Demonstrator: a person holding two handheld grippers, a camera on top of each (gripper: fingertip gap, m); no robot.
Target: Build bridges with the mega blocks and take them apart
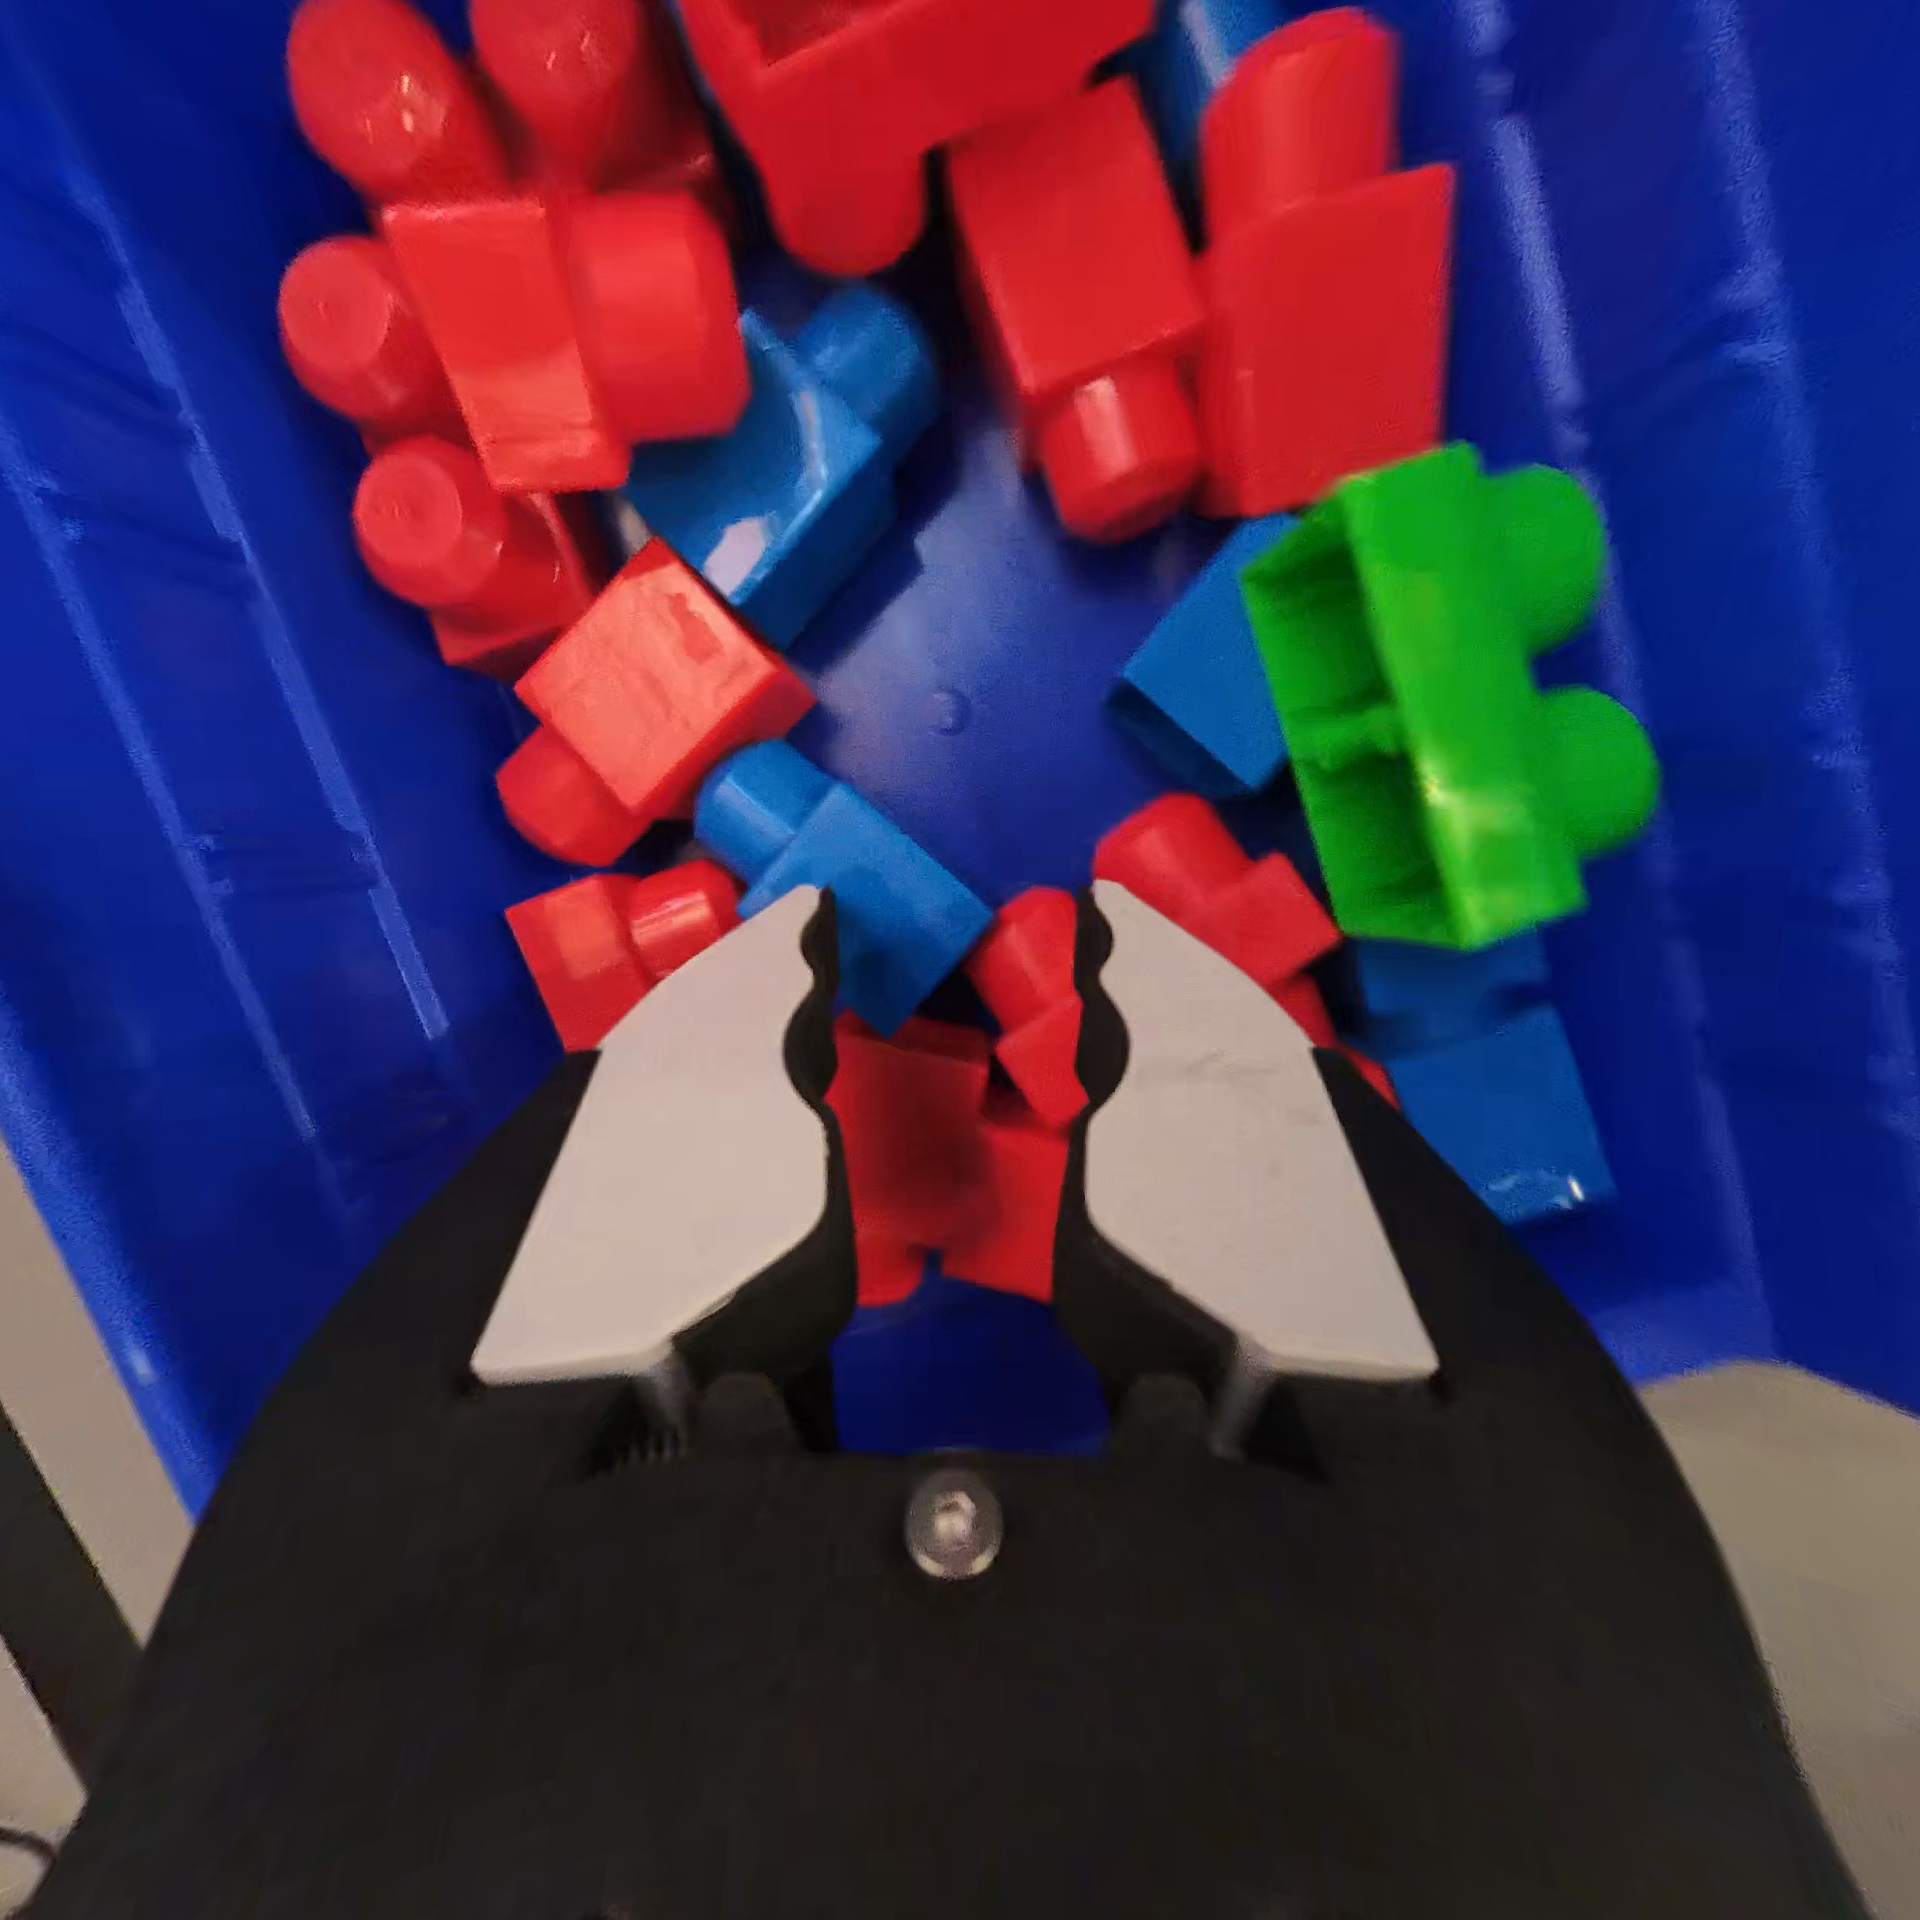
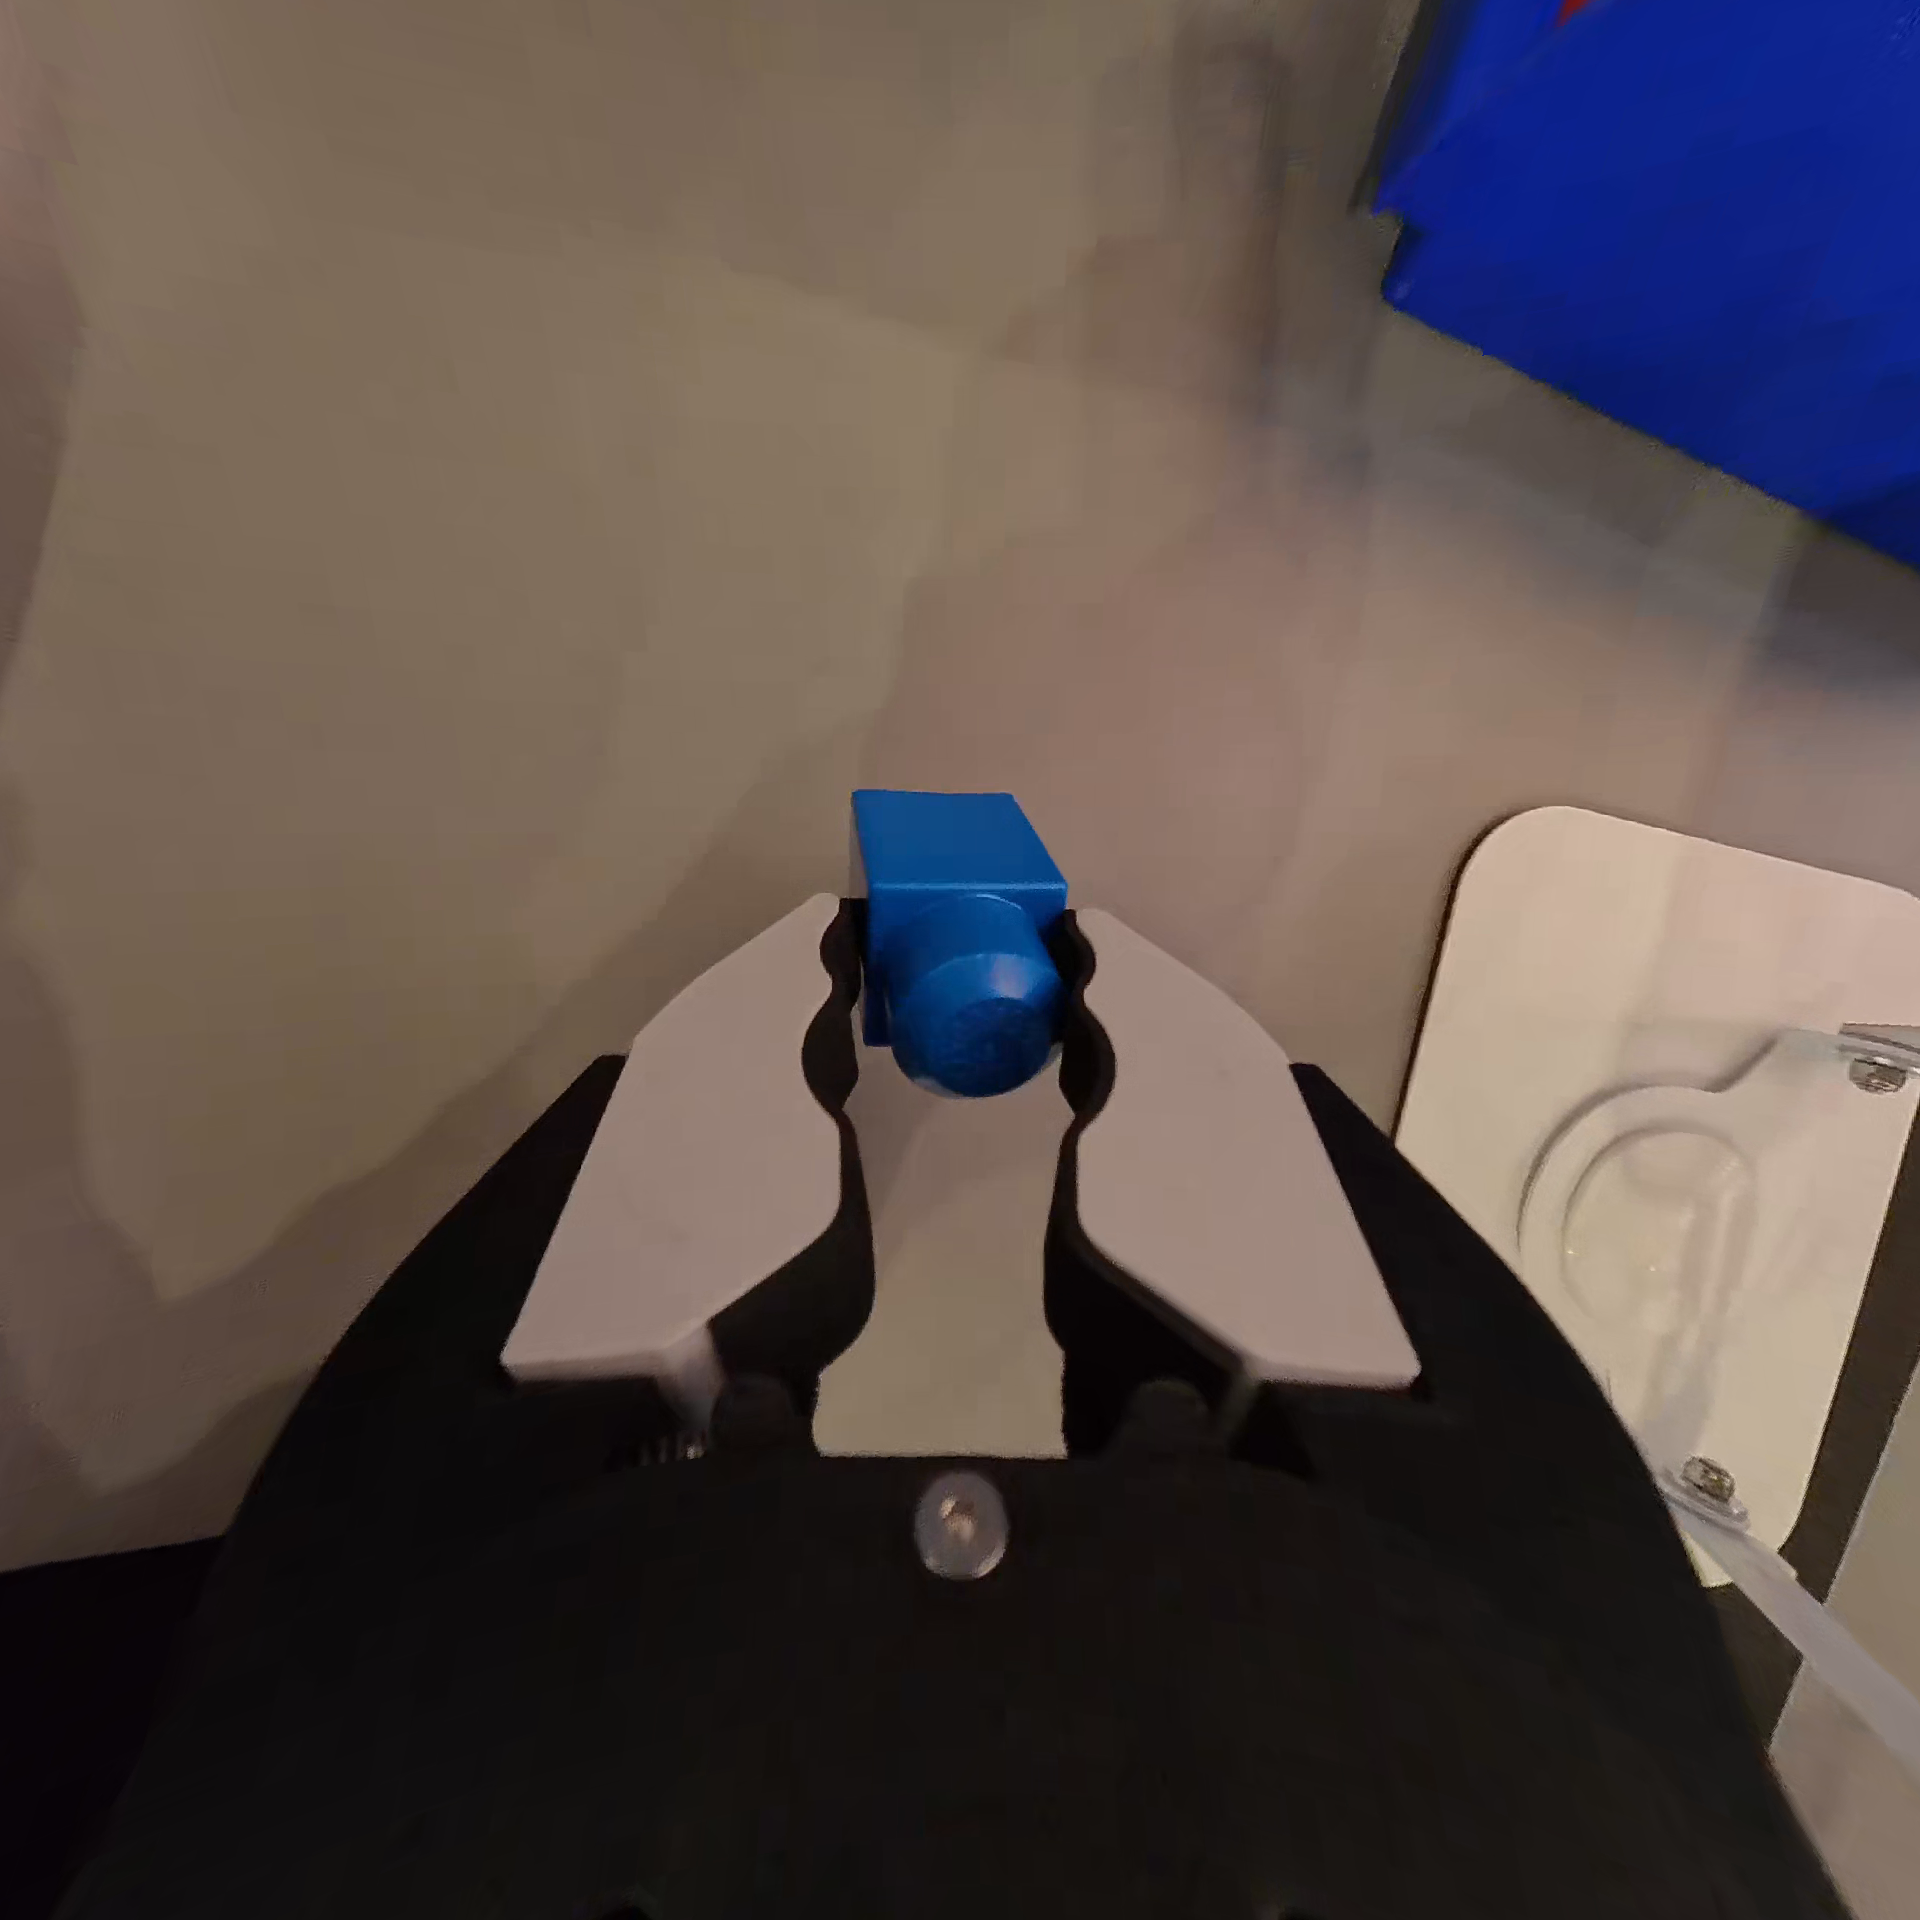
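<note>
My left gripper (image 1: 956, 909) is open and hangs over the blue bin (image 1: 208, 623), which holds several loose mega blocks. A red block (image 1: 935, 1153) lies in the bin below the gap between my fingers. A blue block (image 1: 883, 914) lies by the left fingertip and a small red block (image 1: 1029, 977) by the right one. A green two-stud block (image 1: 1434, 707) lies at the right. My right gripper (image 2: 958, 920) is shut on a blue single-stud block (image 2: 945, 847), whose stud points back at the camera. It holds the block above the grey table (image 2: 520, 520).
Several red blocks (image 1: 582, 332) are piled at the far end of the bin. In the right wrist view the bin's corner (image 2: 1683, 260) is at the upper right. A white plate with a clear fixture (image 2: 1558, 935) lies at the right edge. Across from one pair of fingers to the other is roughly 35 cm.
</note>
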